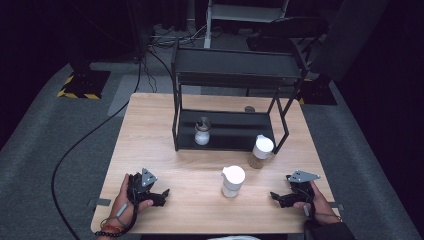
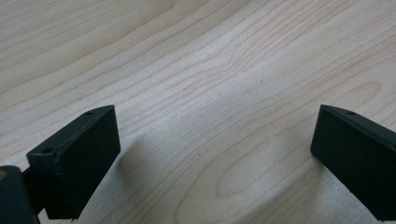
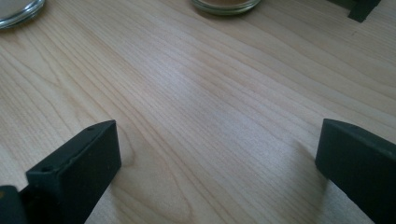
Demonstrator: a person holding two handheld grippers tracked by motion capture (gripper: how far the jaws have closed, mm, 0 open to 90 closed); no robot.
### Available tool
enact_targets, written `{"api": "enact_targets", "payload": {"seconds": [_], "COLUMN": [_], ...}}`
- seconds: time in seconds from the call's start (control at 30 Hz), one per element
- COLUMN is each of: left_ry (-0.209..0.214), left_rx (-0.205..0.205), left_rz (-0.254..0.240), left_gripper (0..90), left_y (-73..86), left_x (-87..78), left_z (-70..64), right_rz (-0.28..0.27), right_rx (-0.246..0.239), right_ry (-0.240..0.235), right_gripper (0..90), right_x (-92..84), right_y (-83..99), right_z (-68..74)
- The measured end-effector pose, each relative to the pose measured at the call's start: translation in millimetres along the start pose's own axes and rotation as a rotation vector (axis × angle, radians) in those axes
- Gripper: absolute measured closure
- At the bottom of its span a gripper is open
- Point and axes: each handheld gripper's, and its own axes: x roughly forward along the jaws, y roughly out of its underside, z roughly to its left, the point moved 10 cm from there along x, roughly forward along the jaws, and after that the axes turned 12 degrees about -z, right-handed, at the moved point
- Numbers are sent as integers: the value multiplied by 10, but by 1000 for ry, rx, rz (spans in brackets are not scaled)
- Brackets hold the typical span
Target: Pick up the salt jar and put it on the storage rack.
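On a light wooden table (image 1: 150, 145) stands a black two-tier rack (image 1: 235, 70). A small glass jar with a dark stopper (image 1: 202, 132) sits on its lower shelf. In front of the rack stand a white-lidded jar of brown contents (image 1: 261, 151) and a white-lidded jar (image 1: 233, 180) nearer me. My left gripper (image 1: 161, 196) rests low at the front left, open, over bare wood (image 2: 210, 121). My right gripper (image 1: 278, 198) rests at the front right, open, with nothing between its jaws. The bases of both jars (image 3: 226, 4) (image 3: 18, 11) edge the top of the right gripper view.
A small round dark object (image 1: 249, 109) lies on the table behind the rack. A rack foot (image 3: 362, 9) shows at the top right of the right gripper view. Grey carpet and a black cable (image 1: 75, 150) lie to the table's left.
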Motion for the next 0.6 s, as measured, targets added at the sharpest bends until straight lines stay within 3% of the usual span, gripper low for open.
{"api": "enact_targets", "payload": {"seconds": [0.13,0.6], "left_ry": [19,32], "left_rx": [-44,-37], "left_rz": [17,19], "left_gripper": [9,4], "left_y": [15,27], "left_x": [-12,-28], "left_z": [69,96], "right_rz": [0,1], "right_rx": [0,0], "right_ry": [0,0], "right_gripper": [0,0], "right_x": [0,0], "right_y": [0,-1], "right_z": [0,0]}}
